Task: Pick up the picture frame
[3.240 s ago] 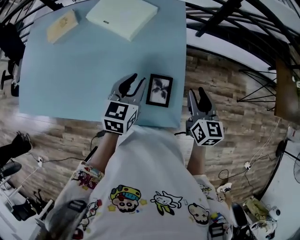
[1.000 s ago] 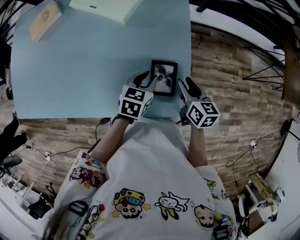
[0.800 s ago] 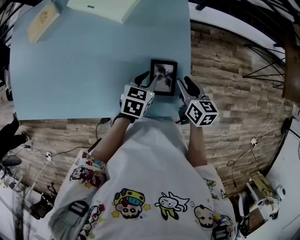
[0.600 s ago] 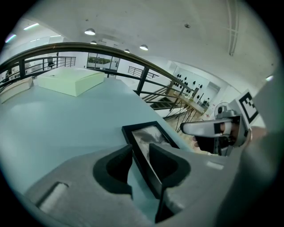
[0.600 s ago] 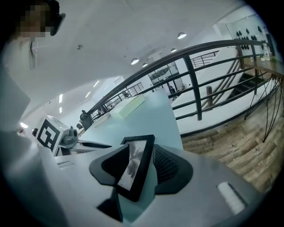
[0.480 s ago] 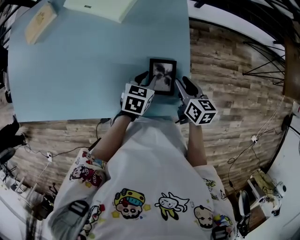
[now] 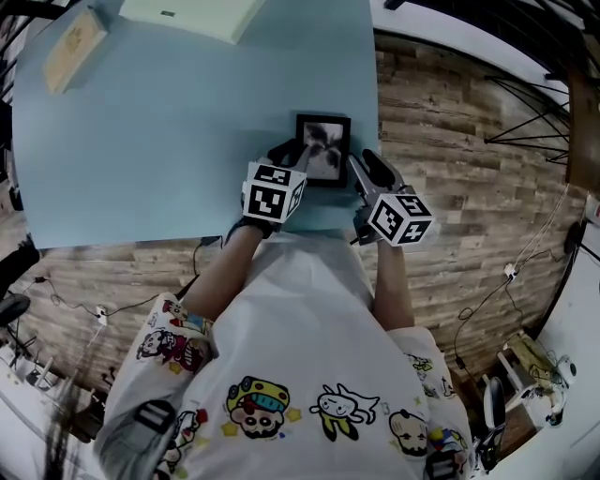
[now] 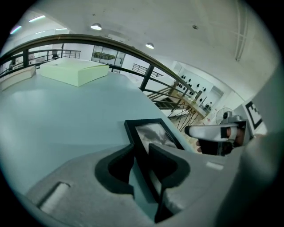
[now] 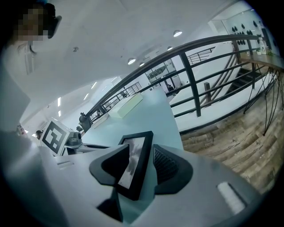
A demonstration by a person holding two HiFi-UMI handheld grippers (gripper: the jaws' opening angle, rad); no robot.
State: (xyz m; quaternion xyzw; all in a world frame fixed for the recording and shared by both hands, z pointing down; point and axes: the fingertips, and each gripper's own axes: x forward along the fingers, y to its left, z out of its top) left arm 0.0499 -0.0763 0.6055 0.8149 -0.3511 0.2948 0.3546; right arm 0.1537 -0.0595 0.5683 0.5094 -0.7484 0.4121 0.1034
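While the small black rectangular picture frame [image 7: 323,148] lies flat on the pale blue table [image 7: 169,122], one rail inside the left gripper [image 8: 141,155] (jaws apart, just now closing in) and the opposite rail inside the spread right gripper [image 9: 142,156], neither pinching it yet, uneven squeezing could skew it or let it slip.

One light-blue table [image 7: 141,141], one black picture frame [image 7: 330,141], one pale-green flat box [image 7: 187,11], one tan wooden block [image 7: 70,37]; two grippers: left gripper [image 7: 295,150], right gripper [image 7: 366,162].

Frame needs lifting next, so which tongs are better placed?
Left, marginally: left tongs have just been closing round the left rim of the frame; right tongs straddle the right rim with more slack.
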